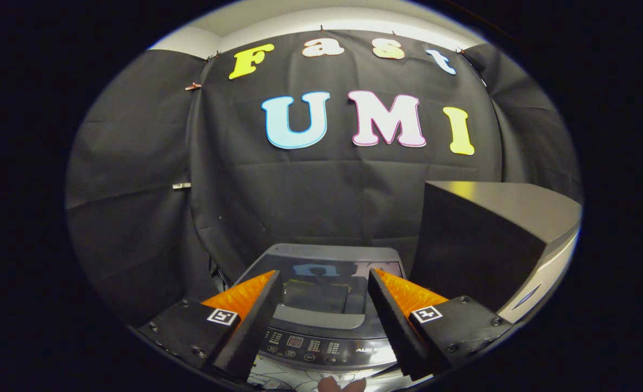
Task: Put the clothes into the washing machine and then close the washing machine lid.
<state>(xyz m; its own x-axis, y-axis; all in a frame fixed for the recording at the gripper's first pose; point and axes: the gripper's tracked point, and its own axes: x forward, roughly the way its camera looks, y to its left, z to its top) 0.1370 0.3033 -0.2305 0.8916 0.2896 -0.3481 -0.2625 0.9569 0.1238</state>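
A grey top-loading washing machine (pixel 326 251) stands below and just ahead of my fingers, against the black cloth wall. Its glossy lid (pixel 326 272) looks flat down over the tub and mirrors the wall. The lid's handle lip (pixel 321 317) and the control panel (pixel 313 345) lie between my fingers, on the side nearest me. My gripper (pixel 324 275) is open above the machine, with nothing between its fingers. Below the panel I see a strip of white cloth with dark lines (pixel 277 377) and something pinkish (pixel 343 384); I cannot tell what the pinkish thing is.
A tall dark grey box-shaped appliance (pixel 490 239) with a pale curved side stands right beside the machine, higher than its lid. The black cloth wall (pixel 136 218) closes in behind and to the left.
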